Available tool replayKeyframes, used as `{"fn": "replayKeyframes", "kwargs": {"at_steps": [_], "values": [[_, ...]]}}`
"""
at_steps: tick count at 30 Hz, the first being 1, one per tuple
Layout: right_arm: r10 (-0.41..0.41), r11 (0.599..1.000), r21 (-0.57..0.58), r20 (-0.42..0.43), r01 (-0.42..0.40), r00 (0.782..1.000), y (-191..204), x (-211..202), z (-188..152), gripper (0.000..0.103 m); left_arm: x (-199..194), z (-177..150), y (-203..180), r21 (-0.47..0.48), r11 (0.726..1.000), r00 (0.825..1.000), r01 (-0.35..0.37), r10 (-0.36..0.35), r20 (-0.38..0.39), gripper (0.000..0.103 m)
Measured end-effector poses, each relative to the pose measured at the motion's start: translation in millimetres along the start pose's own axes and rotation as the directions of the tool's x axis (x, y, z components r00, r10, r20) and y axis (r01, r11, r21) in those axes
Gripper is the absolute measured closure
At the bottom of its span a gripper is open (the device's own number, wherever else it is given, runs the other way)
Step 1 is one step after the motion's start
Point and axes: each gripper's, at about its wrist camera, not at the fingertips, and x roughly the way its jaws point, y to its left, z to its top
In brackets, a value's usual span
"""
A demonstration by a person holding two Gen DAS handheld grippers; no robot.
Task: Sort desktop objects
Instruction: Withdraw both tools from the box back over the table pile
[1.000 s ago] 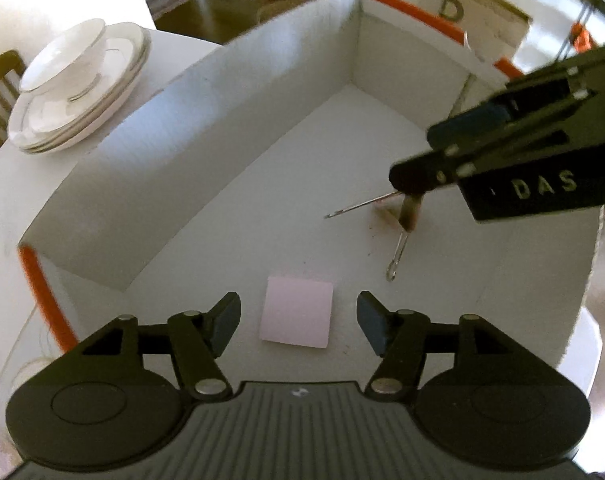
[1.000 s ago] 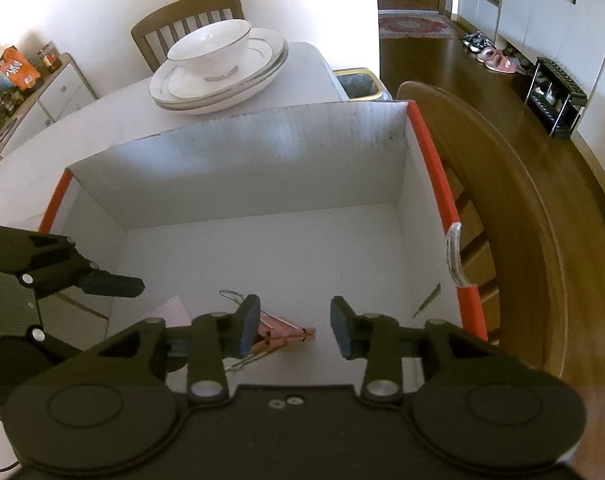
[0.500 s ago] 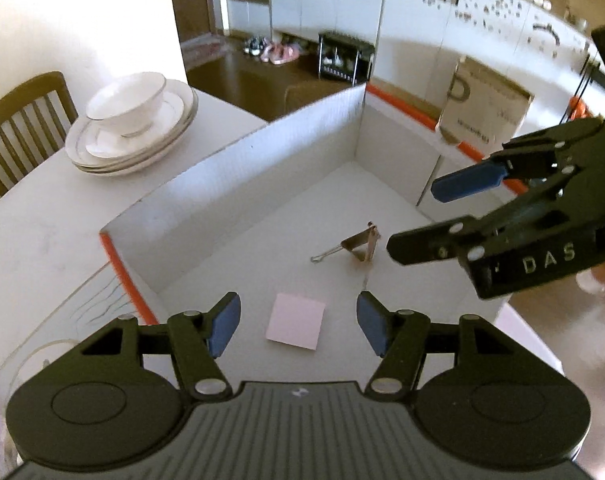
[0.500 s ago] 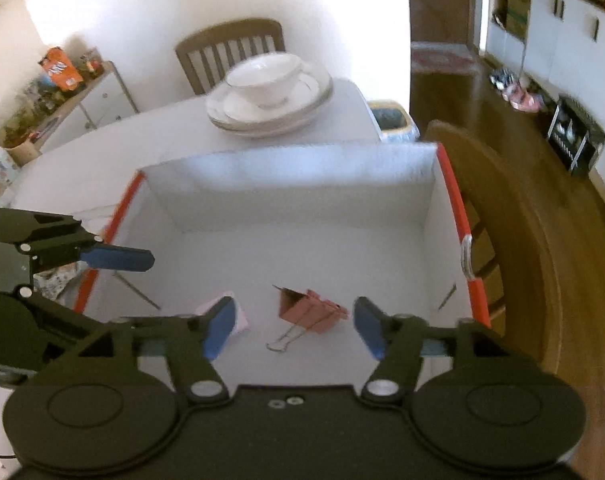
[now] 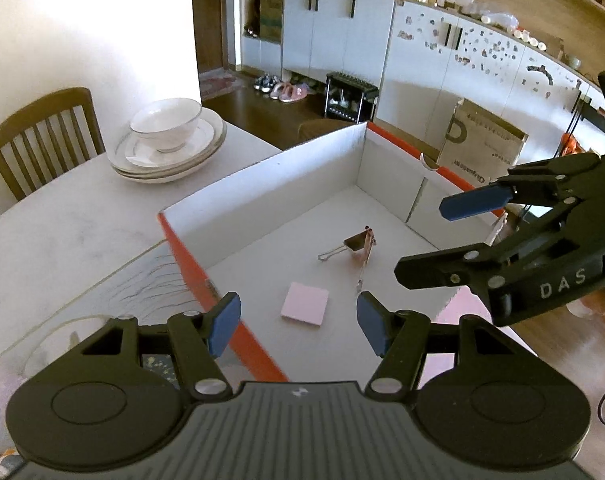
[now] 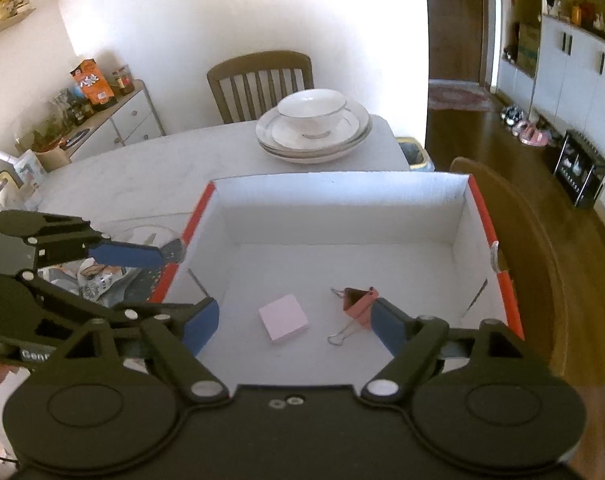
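A white box with orange edges [image 5: 262, 200] [image 6: 342, 200] stands on the table. On its floor lie a pink sticky-note pad [image 5: 305, 309] [image 6: 283, 323] and a pink binder clip [image 5: 359, 242] [image 6: 357, 306]. My left gripper [image 5: 298, 326] is open and empty, held above the box's near left edge. My right gripper [image 6: 294, 326] is open and empty above the box's near side; it also shows in the left wrist view [image 5: 442, 240]. The left gripper shows at the left of the right wrist view [image 6: 174, 280].
A bowl on stacked plates [image 5: 168, 140] [image 6: 313, 126] sits on the white table behind the box. Wooden chairs [image 6: 260, 80] [image 6: 522, 248] stand at the far side and right. Clutter in wrappers [image 6: 98, 276] lies left of the box.
Both grippers have risen and pulled back from the box. The right gripper has let go of the binder clip, which now lies on the box floor.
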Motion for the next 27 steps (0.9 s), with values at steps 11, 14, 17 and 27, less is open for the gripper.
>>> {"fn": "replayKeyframes", "kwargs": {"at_steps": [11, 14, 17, 27], "values": [[-0.003, 1.0, 0.026, 0.058, 0.002, 0.998, 47, -11, -9, 0.012, -44, -37, 31, -0.01, 1.0, 0.999, -0.005, 0.005, 0.046, 0.032], [0.003, 1.0, 0.02, 0.061, -0.004, 0.998, 65, -9, -12, 0.01, -56, -49, 45, -0.025, 1.0, 0.998, -0.01, 0.012, 0.054, 0.029], [0.011, 1.0, 0.014, 0.065, -0.012, 0.998, 82, -6, -14, 0.009, -67, -62, 62, -0.045, 0.999, 0.997, -0.025, 0.028, 0.067, 0.023], [0.062, 0.998, 0.0, 0.065, -0.062, 0.996, 150, 7, -17, 0.005, -100, -113, 117, -0.112, 0.99, 0.993, -0.081, 0.09, 0.079, 0.001]]}}
